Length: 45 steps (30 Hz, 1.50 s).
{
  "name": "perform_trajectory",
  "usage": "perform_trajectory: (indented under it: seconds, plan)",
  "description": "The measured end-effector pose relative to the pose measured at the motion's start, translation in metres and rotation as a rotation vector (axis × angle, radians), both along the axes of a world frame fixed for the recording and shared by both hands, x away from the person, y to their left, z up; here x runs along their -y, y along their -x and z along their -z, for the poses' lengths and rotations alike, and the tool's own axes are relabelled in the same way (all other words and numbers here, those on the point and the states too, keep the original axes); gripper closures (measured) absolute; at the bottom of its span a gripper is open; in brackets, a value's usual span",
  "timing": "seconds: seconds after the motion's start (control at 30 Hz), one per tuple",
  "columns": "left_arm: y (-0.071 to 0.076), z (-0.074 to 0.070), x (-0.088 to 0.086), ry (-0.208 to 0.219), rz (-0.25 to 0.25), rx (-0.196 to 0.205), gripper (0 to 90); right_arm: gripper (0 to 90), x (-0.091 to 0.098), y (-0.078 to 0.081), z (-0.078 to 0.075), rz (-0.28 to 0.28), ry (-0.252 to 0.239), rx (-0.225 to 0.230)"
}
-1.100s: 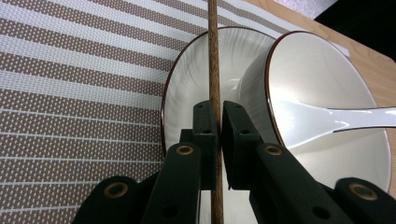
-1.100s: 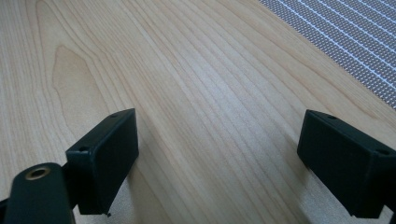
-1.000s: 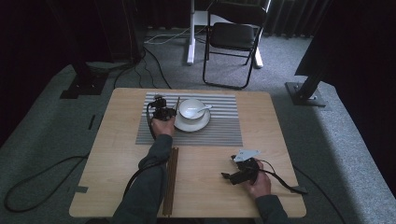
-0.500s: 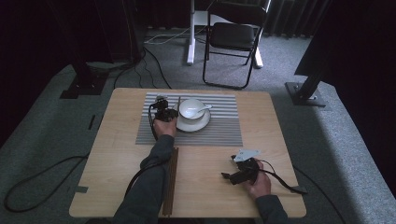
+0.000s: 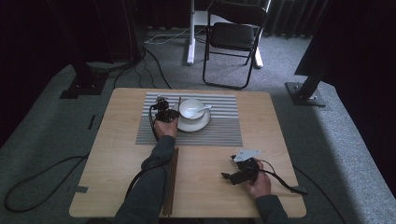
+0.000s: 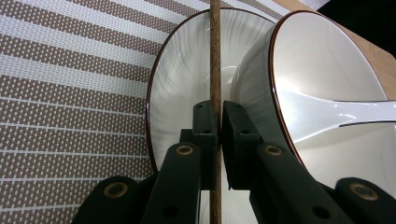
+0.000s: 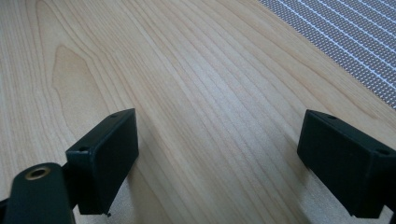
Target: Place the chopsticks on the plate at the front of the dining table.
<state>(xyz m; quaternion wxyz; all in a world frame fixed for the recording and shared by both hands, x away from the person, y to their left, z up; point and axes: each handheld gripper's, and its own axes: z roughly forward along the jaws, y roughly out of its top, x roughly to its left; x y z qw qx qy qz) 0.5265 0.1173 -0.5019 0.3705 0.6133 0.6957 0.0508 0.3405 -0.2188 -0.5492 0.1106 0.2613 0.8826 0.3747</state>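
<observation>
From one second to the next almost nothing had shifted: both hands sat where they had been, and the bowl, saucer and mat kept their places.

The left tongs (image 5: 164, 113) stayed just left of the white bowl (image 5: 192, 108) in the upper middle of the high view, over the striped placemat (image 5: 219, 133). In the left gripper view they (image 6: 215, 122) were clenched on a single brown chopstick (image 6: 215, 51), which ran straight up the frame between the pads and across the saucer (image 6: 168, 93) rim. A white spoon (image 6: 341, 114) lay in the bowl at the right of that view.

The right tongs (image 5: 232, 171) rested low on the bare tabletop (image 5: 116, 140) in the lower right of the high view, jaws spread wide with nothing between them; in the right gripper view they (image 7: 217, 158) framed only wood grain and a corner of the mat.

More dark chopsticks (image 5: 172, 179) lay along the lower middle of the tabletop beside the person's left sleeve.

My reading was that the stillness marked a pause at the point of setting the chopstick down beside the saucer: the grip had not been let go, so the placing was not yet finished, and the rest of the sticks were waiting.
</observation>
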Motion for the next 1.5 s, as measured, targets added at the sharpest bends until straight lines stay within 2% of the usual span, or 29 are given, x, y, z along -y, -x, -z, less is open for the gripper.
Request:
perform_trajectory:
  seconds: [1.1, 1.5]
  plan:
    - [0.0015, 0.0020, -0.0008, 0.023, -0.004, 0.008, 84.6, 11.8, 0.0000, 0.0000, 0.0000, 0.000, -0.001, 0.000]
    - [0.0033, -0.0004, -0.0054, 0.029, 0.012, 0.018, 79.9, 11.9, 0.0000, 0.0000, 0.0001, 0.000, -0.001, 0.000]
